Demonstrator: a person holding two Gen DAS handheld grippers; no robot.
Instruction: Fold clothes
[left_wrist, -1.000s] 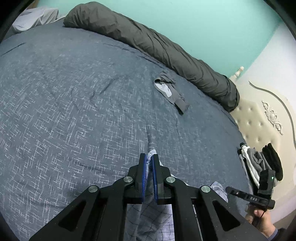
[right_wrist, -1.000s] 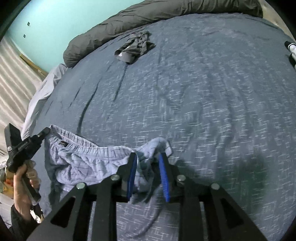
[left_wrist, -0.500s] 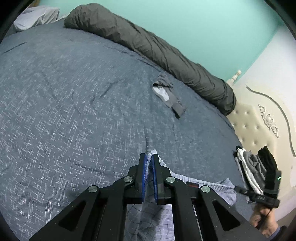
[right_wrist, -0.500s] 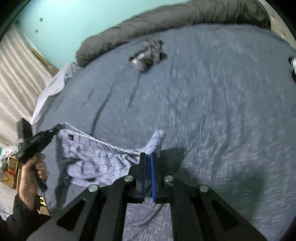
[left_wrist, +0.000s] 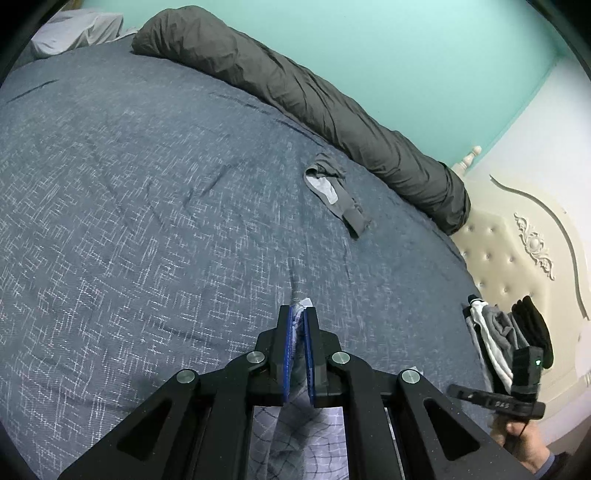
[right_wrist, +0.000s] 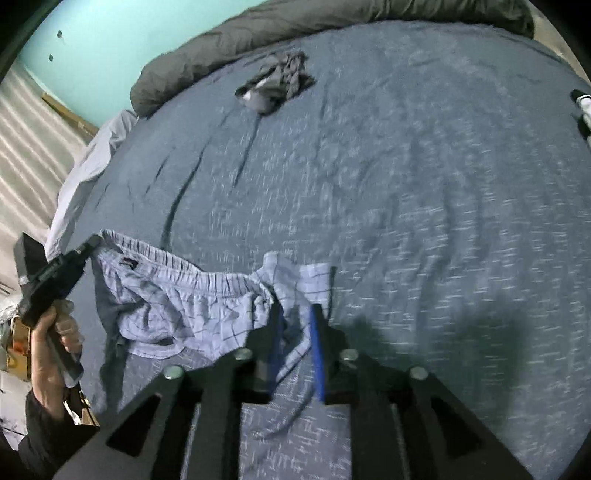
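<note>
Parted again since half a second ago, after being pinched shut: right gripper (right_wrist: 297, 336), blue pads now narrowly apart with loose cloth of the checked shorts (right_wrist: 177, 295) draped between them, grip doubtful. Clamped tight on the far waistband corner: left gripper (left_wrist: 298, 332). Spread over the near edge of the blue bedspread (left_wrist: 147, 221), waistband stretched between both tools. Soft, light, limp cotton by the look; likely to sag and bunch, best taken at the elastic waistband corners. Well apart, a crumpled grey garment (left_wrist: 332, 192).
</note>
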